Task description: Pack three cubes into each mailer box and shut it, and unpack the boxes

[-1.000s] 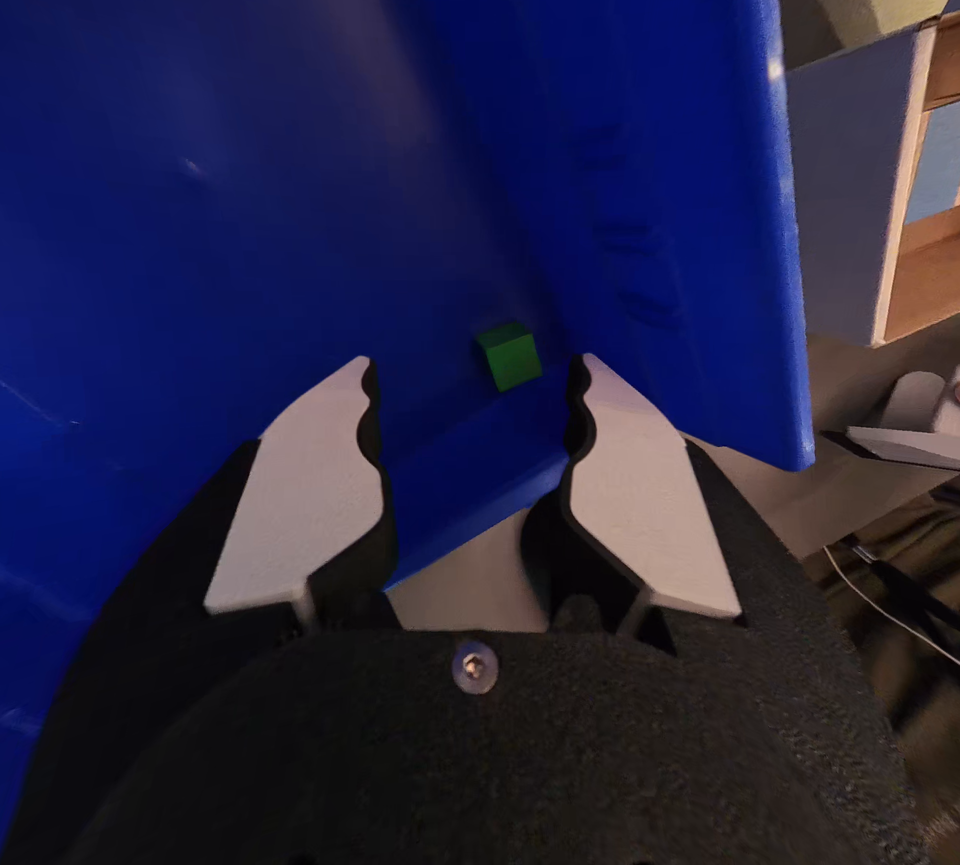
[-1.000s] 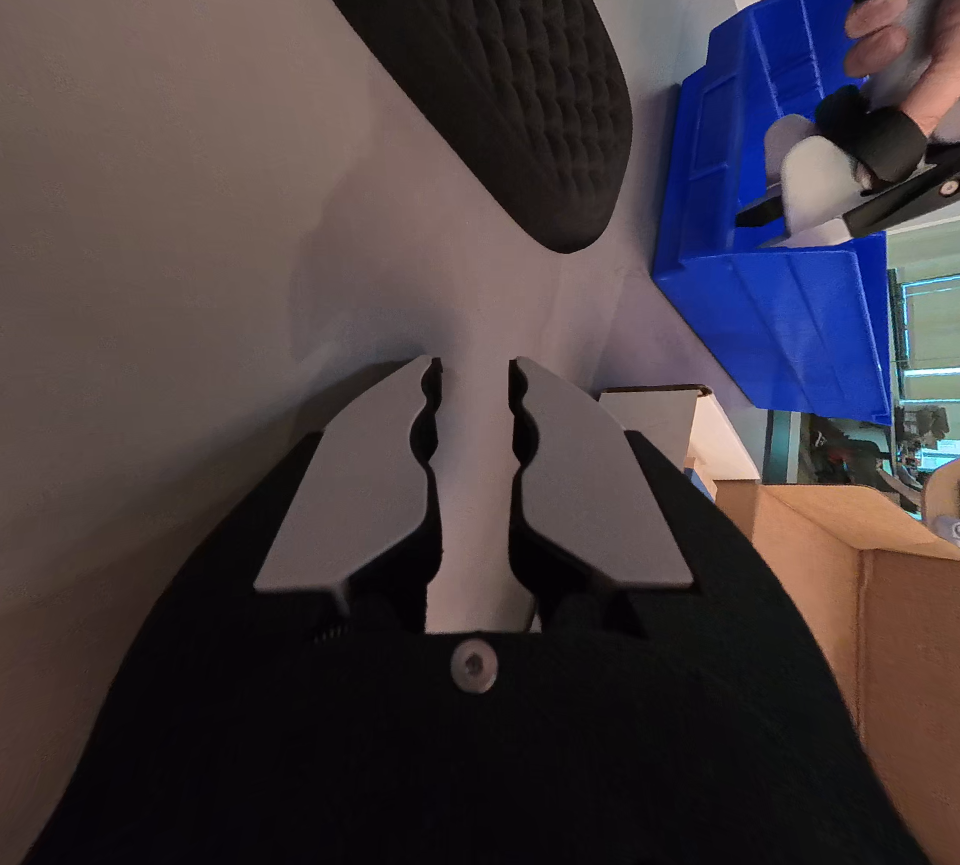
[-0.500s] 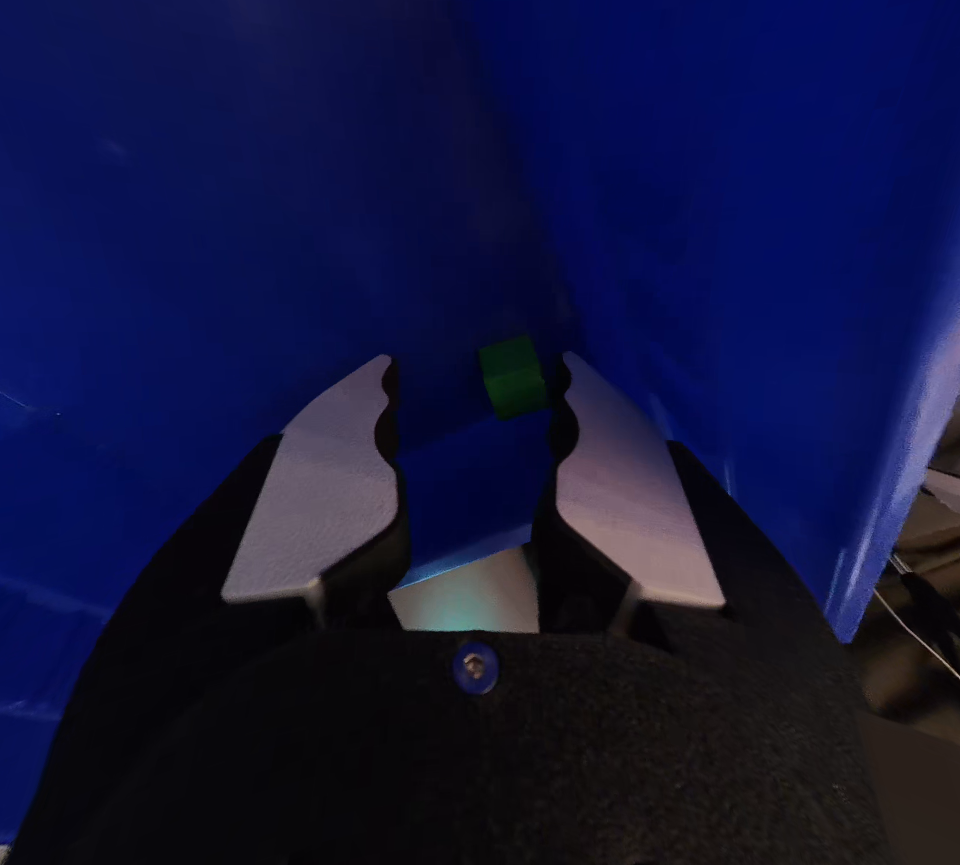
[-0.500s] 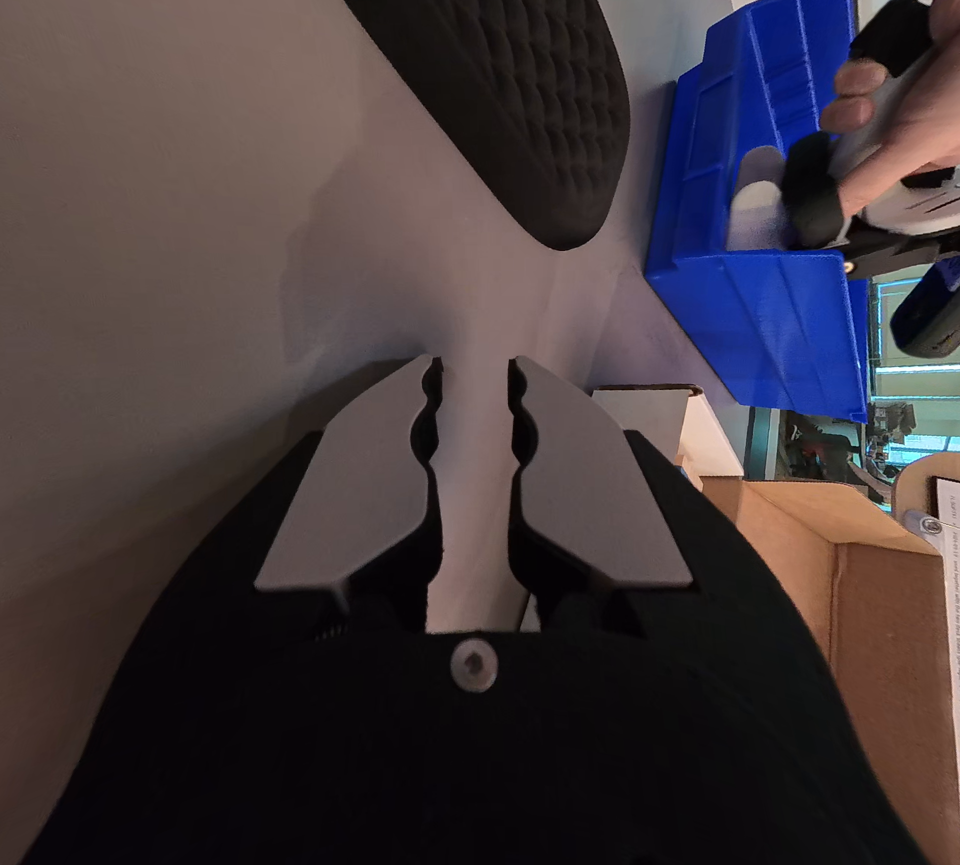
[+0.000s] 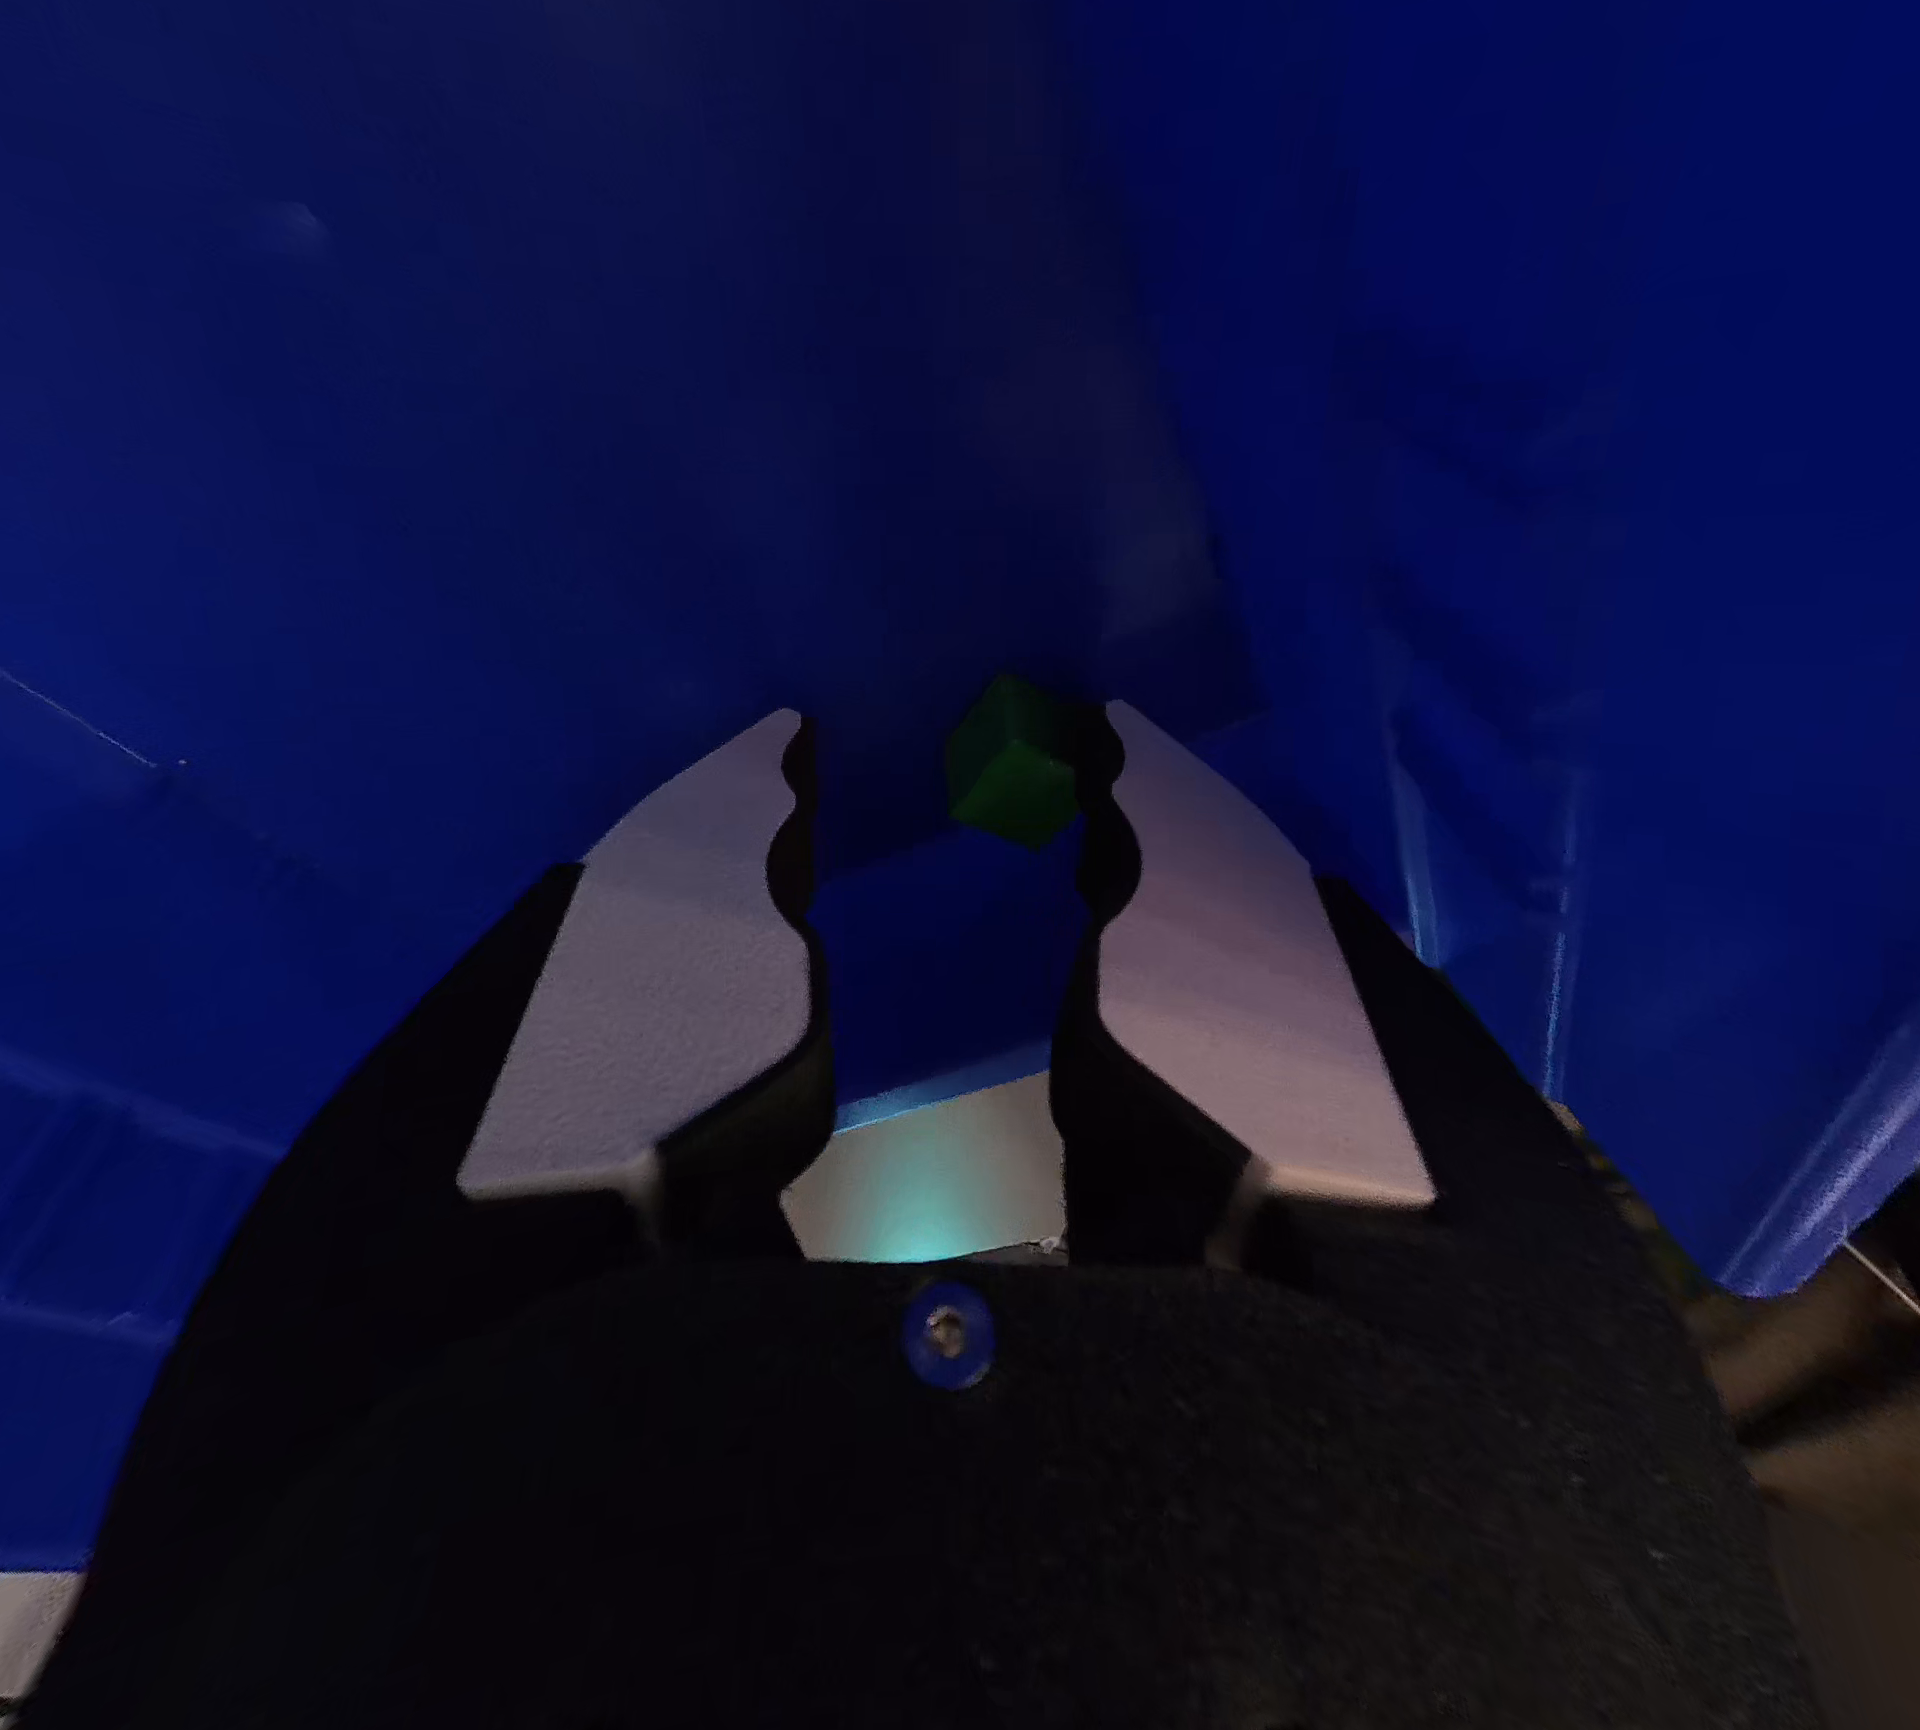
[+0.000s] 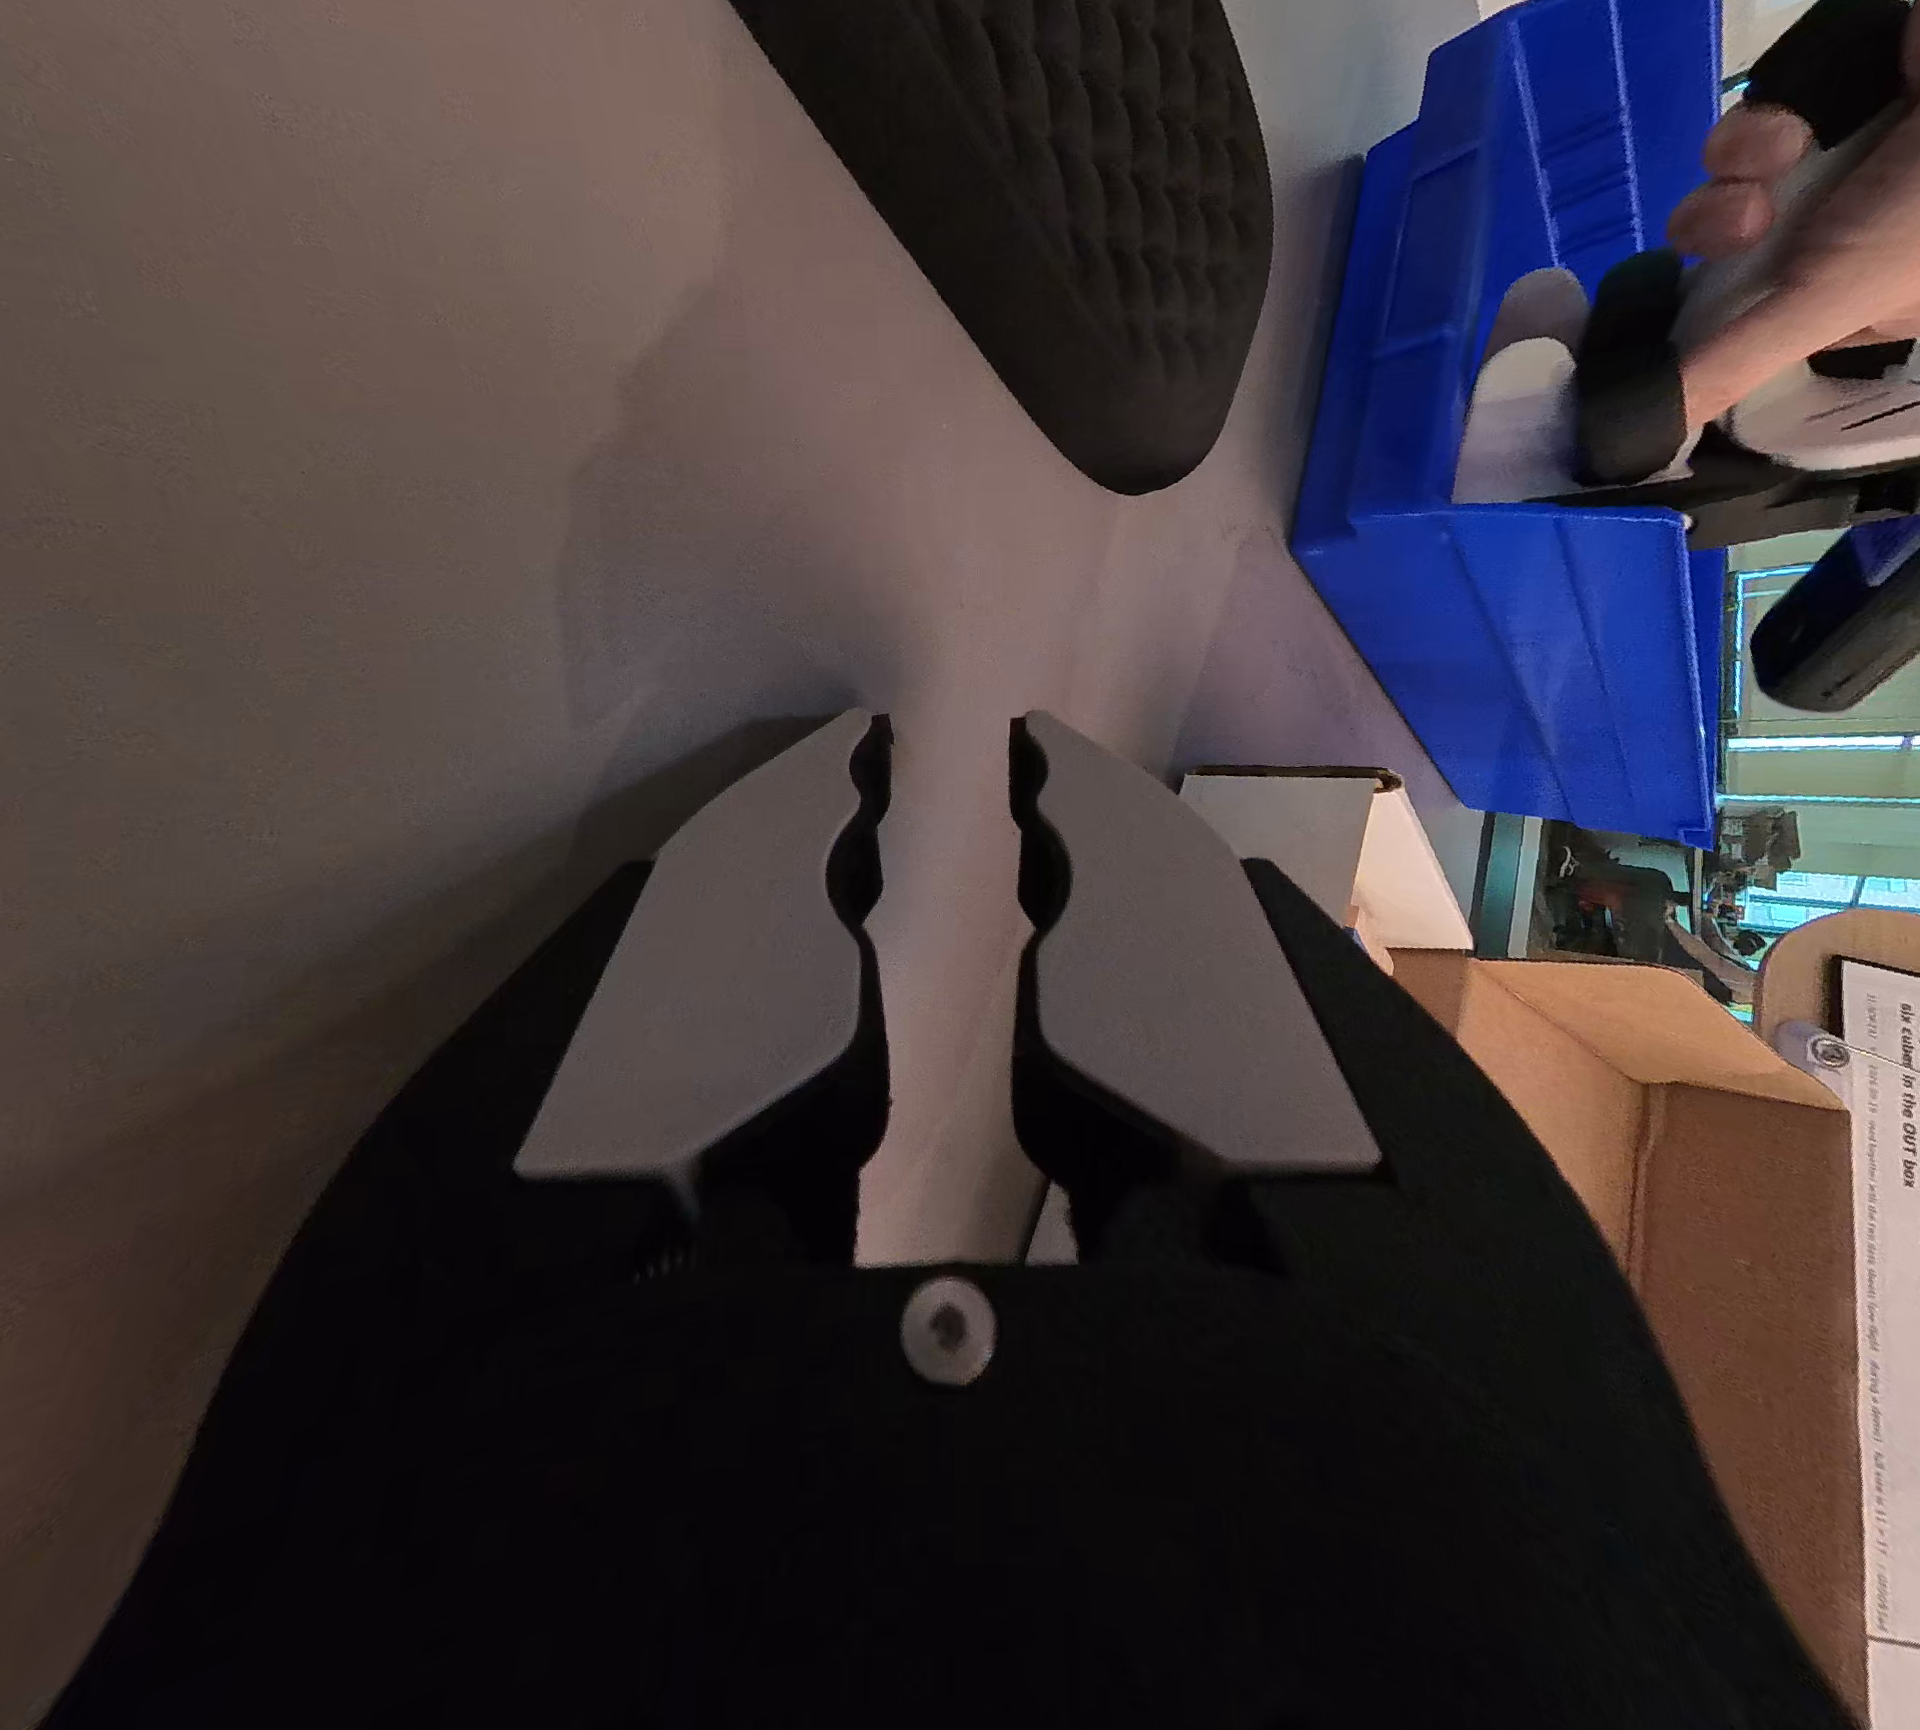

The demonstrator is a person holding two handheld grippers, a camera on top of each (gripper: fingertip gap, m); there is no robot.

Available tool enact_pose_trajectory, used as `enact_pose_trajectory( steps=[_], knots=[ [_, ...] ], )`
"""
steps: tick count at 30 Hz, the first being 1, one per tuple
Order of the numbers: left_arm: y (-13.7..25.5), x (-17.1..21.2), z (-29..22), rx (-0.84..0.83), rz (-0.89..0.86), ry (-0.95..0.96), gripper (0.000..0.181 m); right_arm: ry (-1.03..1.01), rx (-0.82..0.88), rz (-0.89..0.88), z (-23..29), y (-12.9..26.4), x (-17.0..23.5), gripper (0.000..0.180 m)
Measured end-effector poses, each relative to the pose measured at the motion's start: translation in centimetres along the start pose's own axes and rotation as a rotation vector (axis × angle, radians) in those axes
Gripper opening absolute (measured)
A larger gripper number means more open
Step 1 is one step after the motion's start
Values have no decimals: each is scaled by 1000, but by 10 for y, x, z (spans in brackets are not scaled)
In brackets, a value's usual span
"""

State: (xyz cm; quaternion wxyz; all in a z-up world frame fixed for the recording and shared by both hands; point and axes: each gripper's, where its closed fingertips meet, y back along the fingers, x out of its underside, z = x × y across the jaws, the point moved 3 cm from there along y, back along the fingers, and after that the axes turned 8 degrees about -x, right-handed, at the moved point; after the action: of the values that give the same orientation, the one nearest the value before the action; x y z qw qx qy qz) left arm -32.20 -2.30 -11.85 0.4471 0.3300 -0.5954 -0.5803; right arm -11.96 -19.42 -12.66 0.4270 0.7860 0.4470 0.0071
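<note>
- My left gripper (image 5: 951,755) is deep inside the blue bin (image 5: 520,330). Its two fingers are spread apart and hold nothing yet.
- The green cube (image 5: 1006,764) sits on the bin floor, in the far corner where the walls meet. It is between my fingertips but much nearer the right finger, maybe touching it. I cannot tell for sure.
- I think the cube is in the corner because the bin is where loose cubes wait. I reach in with the fingers wide so they can go on both sides of it.
- It is dark in there, so the cube looks dim. I think the wall could get in the way of the right finger.
- My right gripper (image 6: 951,735) is out over the pale table (image 6: 312,330). Its fingers have a small gap and nothing sits in it. It looks like it is just waiting.
- From the right wrist view I see the bin far off on the table, with the left gripper dipping in and a person's hand (image 6: 1808,246) around its handle.
- A white mailer box (image 6: 1288,823) stands just past my right fingers. A brown cardboard box (image 6: 1662,1161) is beside it. I think the cube goes into a box like these next.
- A black bumpy pad (image 6: 987,101) lies on the table too.
- A sheet of paper (image 6: 1886,1317) with printed words hangs at the edge of the brown box. I see no brand marks on the bin or the cube.
</note>
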Motion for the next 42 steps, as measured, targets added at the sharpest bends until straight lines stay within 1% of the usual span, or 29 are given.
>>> enact_pose_trajectory(
  steps=[4,7,10,16,18,20,23,24,27,29,31,34,37,39,42],
  knots=[
    [-2,4,-2,41,42,26,37,4,1,3,0,0,0,23],
    [-3,5,-3,64,60,23,14,8,2,6,0,0,0,23],
    [-2,2,5,0,49,-20,0,10,3,7,0,0,0,23],
    [4,-6,17,14,10,-9,0,10,2,7,1,0,0,22],
    [8,-6,19,43,-9,-11,2,10,2,8,1,0,0,22],
    [11,2,17,99,25,-26,30,7,0,6,1,0,0,22],
    [12,8,14,149,43,-67,40,3,-3,2,1,0,0,22],
    [11,10,12,149,50,-92,47,3,-3,2,1,0,0,21],
    [6,15,9,133,121,-116,56,2,-3,0,1,0,0,21],
    [3,16,2,176,171,-88,53,-3,-5,-1,1,0,0,21],
    [1,17,3,155,217,-62,50,-4,-4,0,0,0,0,21],
    [-3,16,4,122,250,-78,49,-3,-2,2,0,0,1,21],
    [-6,17,7,70,271,-117,40,-3,-2,0,0,0,1,21],
    [-8,18,9,31,274,-149,26,-2,-3,0,1,0,1,21],
    [-7,16,10,24,268,-145,25,2,-2,3,1,0,1,21]
  ],
)
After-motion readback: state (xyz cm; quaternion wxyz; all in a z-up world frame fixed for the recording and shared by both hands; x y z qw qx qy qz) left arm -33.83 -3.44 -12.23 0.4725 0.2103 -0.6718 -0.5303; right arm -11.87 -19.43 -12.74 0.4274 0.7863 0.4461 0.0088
